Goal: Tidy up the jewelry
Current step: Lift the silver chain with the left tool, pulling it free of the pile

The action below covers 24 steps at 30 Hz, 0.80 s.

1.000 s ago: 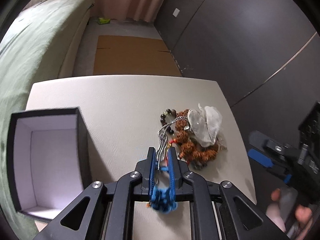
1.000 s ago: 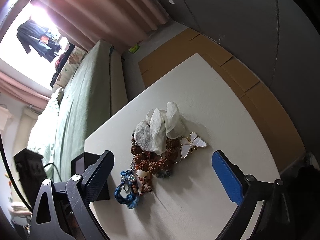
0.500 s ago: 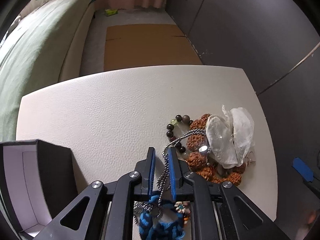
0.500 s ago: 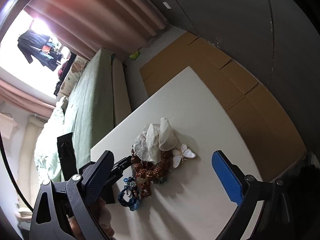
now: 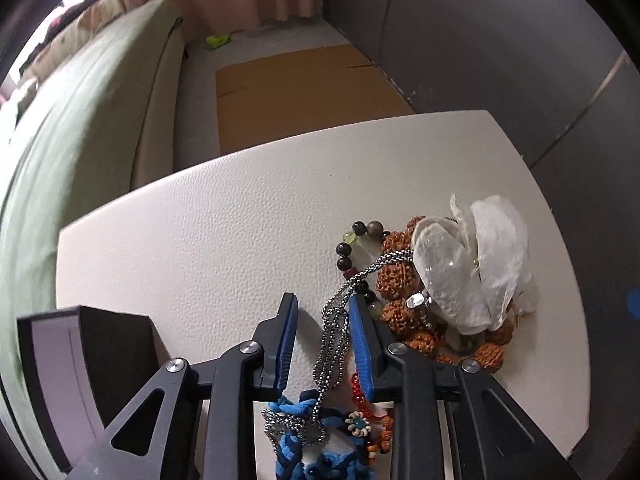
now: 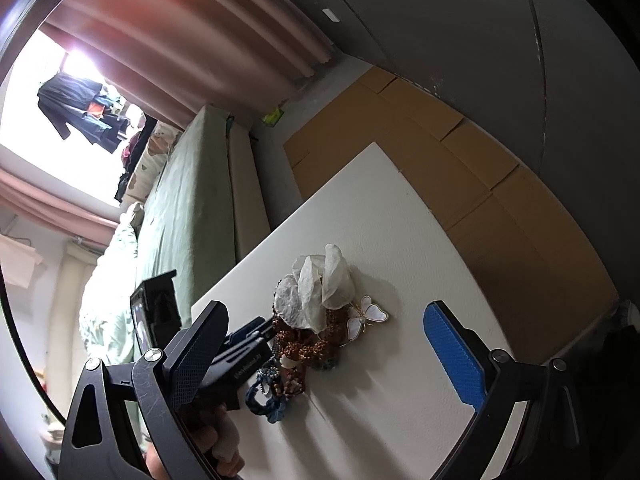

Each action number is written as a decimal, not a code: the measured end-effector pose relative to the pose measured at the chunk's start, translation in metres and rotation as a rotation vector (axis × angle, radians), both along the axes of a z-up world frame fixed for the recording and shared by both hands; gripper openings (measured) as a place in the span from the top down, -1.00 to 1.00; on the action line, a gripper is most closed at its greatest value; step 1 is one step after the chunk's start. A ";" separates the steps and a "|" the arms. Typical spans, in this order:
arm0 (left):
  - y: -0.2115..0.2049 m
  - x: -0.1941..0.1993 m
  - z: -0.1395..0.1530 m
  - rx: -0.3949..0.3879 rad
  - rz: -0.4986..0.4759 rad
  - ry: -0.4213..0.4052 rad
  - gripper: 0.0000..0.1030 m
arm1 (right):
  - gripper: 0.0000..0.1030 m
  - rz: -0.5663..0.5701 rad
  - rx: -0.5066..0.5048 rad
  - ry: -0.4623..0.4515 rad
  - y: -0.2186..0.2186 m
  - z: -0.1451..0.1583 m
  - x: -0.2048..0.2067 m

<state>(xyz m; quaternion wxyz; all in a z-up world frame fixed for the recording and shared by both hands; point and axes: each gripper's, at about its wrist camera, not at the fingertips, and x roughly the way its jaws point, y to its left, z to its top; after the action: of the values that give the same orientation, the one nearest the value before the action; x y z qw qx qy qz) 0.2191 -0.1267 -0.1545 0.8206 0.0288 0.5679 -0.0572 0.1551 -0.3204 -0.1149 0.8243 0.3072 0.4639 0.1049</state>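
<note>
A jewelry pile lies on the white table (image 5: 224, 240): brown seed beads (image 5: 396, 276), a dark bead bracelet (image 5: 352, 240), white translucent petals (image 5: 476, 264), a blue braided cord (image 5: 292, 456) and a silver chain (image 5: 340, 320). My left gripper (image 5: 323, 304) is open, its jaws on either side of the silver chain, which runs slack between them. It also shows in the right wrist view (image 6: 256, 330) beside the pile (image 6: 308, 320). A white butterfly brooch (image 6: 366, 318) lies at the pile's right. My right gripper (image 6: 332, 340) is wide open and empty above the table.
An open black box with a pale lining (image 5: 80, 364) stands at the table's left. A green sofa (image 5: 72, 120) lies beyond the table, with brown cardboard (image 5: 304, 88) on the floor and a dark wall (image 5: 500, 40) to the right.
My left gripper has opened its jaws and no longer pinches the silver chain. It has shifted toward the pile. The right gripper has drawn back slightly and stays open.
</note>
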 end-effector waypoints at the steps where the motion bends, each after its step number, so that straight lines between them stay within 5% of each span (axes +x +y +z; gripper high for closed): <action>1: 0.001 0.000 0.000 0.008 -0.005 -0.006 0.62 | -0.94 0.001 0.001 0.001 0.001 0.000 0.000; 2: 0.003 -0.001 0.000 0.012 -0.006 -0.007 0.81 | -0.94 0.004 0.003 0.003 0.002 -0.001 0.001; 6: 0.017 -0.002 0.005 -0.031 0.015 0.007 1.00 | -0.94 0.019 0.004 0.020 0.007 -0.006 0.008; 16: 0.045 -0.018 0.047 -0.068 0.024 -0.070 1.00 | -0.79 0.065 -0.008 0.058 0.030 -0.026 0.027; 20: 0.041 -0.012 0.043 -0.078 0.022 -0.033 0.99 | -0.79 0.061 -0.019 0.091 0.034 -0.040 0.034; 22: 0.035 -0.009 0.034 -0.058 0.023 0.006 0.77 | -0.79 0.069 -0.026 0.101 0.037 -0.044 0.035; 24: 0.033 -0.008 0.028 -0.062 0.026 0.023 -0.08 | -0.79 0.075 -0.030 0.109 0.039 -0.047 0.037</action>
<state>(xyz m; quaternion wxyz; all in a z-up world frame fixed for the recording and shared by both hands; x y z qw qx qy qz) 0.2114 -0.0935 -0.1267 0.8152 -0.0045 0.5755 -0.0645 0.1917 -0.2818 -0.1615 0.7977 0.2825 0.5210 0.1119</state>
